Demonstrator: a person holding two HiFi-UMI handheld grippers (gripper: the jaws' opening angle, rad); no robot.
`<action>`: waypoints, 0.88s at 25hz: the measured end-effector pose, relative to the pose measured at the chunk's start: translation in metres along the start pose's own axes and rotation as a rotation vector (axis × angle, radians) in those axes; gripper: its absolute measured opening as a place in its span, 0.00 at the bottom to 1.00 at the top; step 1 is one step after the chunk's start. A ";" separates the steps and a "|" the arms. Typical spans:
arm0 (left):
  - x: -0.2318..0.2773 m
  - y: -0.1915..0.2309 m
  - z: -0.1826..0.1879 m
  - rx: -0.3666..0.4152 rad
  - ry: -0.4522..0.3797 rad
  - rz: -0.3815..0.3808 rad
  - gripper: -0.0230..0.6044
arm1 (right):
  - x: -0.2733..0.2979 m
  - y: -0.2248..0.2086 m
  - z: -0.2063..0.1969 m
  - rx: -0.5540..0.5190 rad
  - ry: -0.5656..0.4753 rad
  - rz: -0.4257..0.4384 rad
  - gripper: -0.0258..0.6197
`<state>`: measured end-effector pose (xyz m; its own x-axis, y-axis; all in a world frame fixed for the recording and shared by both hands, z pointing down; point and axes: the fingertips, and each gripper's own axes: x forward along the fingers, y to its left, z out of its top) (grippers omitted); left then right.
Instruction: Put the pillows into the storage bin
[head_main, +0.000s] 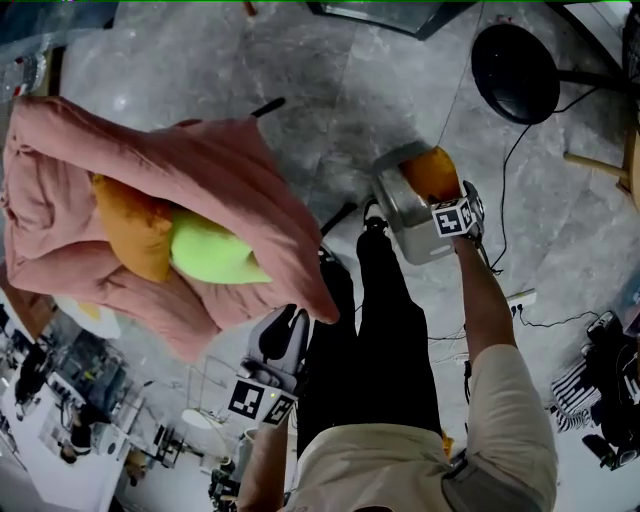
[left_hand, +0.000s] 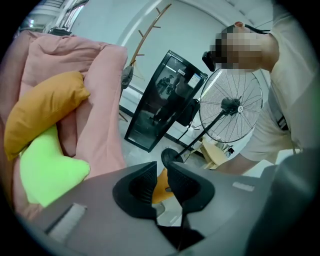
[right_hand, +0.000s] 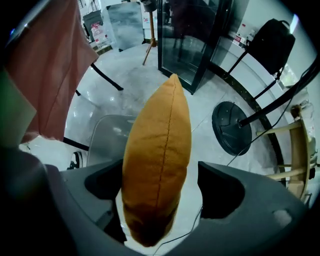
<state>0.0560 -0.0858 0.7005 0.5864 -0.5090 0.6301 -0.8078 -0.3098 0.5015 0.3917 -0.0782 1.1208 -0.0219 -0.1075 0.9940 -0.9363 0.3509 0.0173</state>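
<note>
With an orange pillow and a green pillow already in the pink bin, we have a third pillow left, loose between the wide-open fingers of our right gripper well beside the bin, while the fingers of our left gripper stand narrowly apart, empty.

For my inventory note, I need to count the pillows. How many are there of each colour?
Orange pillows: 2, one in the pink bin, one at the right hand-held gripper.
Lime-green pillows: 1, in the pink bin.
Total: 3 pillows.
</note>
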 end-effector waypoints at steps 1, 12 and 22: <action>0.000 -0.006 0.003 0.008 -0.013 -0.007 0.17 | -0.007 0.000 0.001 -0.011 0.001 0.001 0.75; -0.062 -0.060 0.058 0.129 -0.207 -0.005 0.17 | -0.124 0.022 -0.006 0.147 -0.096 0.101 0.75; -0.138 -0.070 0.073 0.265 -0.335 0.055 0.17 | -0.260 0.080 0.059 0.147 -0.356 0.264 0.74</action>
<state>0.0269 -0.0525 0.5357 0.5255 -0.7497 0.4022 -0.8504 -0.4481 0.2759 0.3020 -0.0771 0.8571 -0.3605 -0.3538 0.8631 -0.9219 0.2759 -0.2720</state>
